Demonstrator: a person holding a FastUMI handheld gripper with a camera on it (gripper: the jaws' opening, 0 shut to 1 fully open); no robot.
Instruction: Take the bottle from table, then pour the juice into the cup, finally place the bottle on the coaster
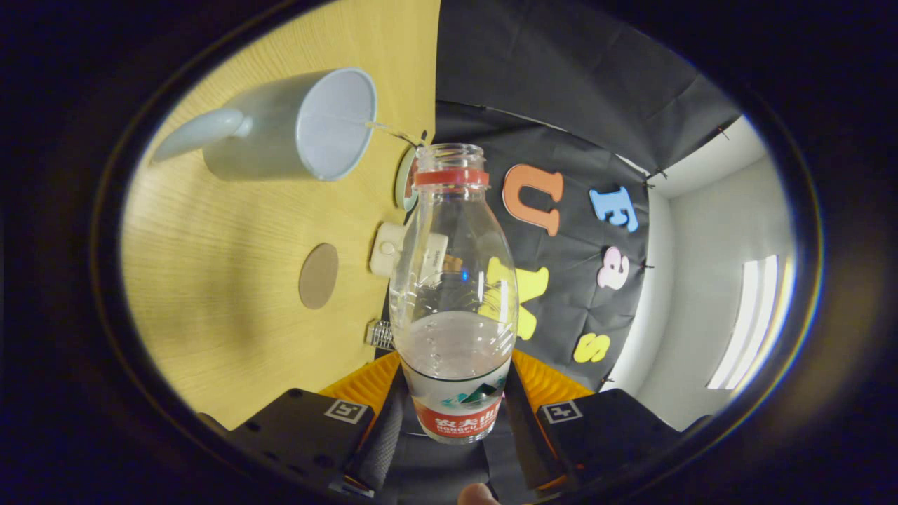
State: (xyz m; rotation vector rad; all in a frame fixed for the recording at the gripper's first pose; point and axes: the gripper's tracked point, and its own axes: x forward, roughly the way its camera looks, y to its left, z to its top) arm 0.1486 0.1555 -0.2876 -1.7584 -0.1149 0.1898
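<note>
wooden table (210, 280), cup (280, 130), coaster (318, 275)

The bottle (452, 280) at the centre is clear glossy plastic. The cup (280, 130) at upper left looks like smooth glazed ceramic. The surface (210, 294) shows matt wood grain; the coaster (318, 275) looks matt.

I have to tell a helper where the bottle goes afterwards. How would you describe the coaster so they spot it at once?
Start at the light wooden table. Between the pale mug and the clear plastic bottle clamped in the hand-held gripper, a flat brown round coaster lies on the wood. It is the only thin, dark disc there; the white objects nearby are bulkier.
</note>
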